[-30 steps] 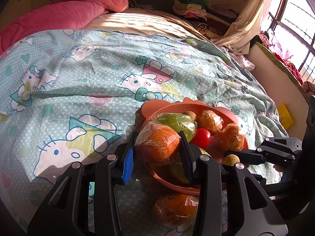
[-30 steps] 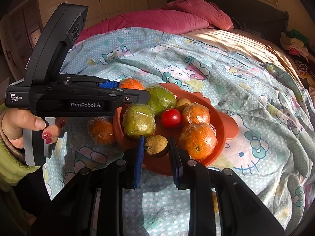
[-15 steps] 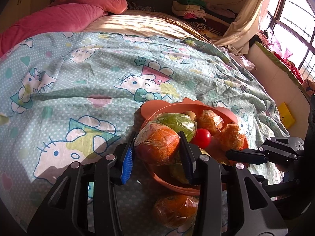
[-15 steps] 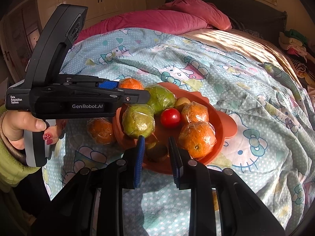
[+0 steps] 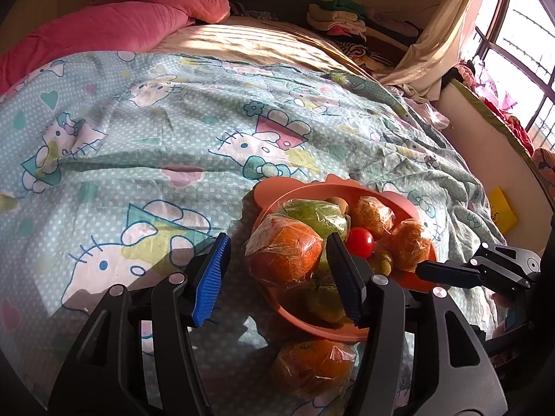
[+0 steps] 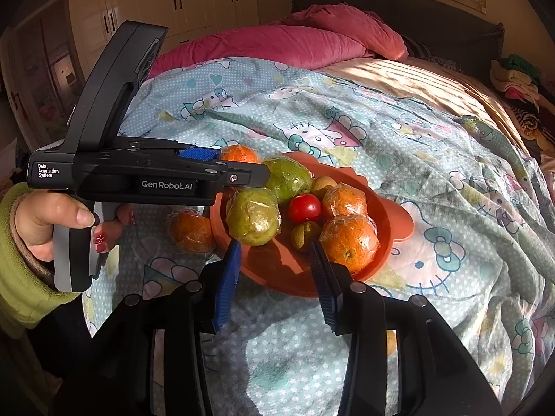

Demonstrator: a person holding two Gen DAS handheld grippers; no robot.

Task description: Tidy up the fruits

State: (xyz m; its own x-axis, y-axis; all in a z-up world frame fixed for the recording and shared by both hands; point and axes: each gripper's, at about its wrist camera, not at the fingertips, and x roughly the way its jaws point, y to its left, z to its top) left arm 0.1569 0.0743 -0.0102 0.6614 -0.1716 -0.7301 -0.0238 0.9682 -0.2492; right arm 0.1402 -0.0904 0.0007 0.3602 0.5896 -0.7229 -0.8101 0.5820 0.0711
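A coral bowl (image 5: 305,187) (image 6: 385,208) on the bed holds plastic-wrapped oranges, green fruits, a red tomato (image 6: 304,207) and kiwis. My left gripper (image 5: 277,242) has its jaws opening around a wrapped orange (image 5: 282,256) that rests on the bowl's near left side; the blue left pad stands clear of it. My right gripper (image 6: 274,247) is also opening, over the bowl's near rim. A kiwi (image 6: 305,235) lies in the bowl just beyond its fingertips, free of the pads. The right wrist view also shows the left gripper (image 6: 242,170) from the side, and the left wrist view catches the right gripper (image 5: 428,270).
One wrapped orange (image 5: 312,367) (image 6: 189,230) lies on the cartoon-print bedspread (image 5: 138,159) just outside the bowl. Pink pillows (image 5: 138,20) are at the bed's head, piled clothes (image 5: 336,17) beyond, a window (image 5: 520,34) at right. A hand in a green sleeve (image 6: 20,253) holds the left gripper.
Both pairs of jaws have spread. The left let go of the wrapped orange, which stays on the bowl. The right released the kiwi, which dropped into the bowl near the tomato.
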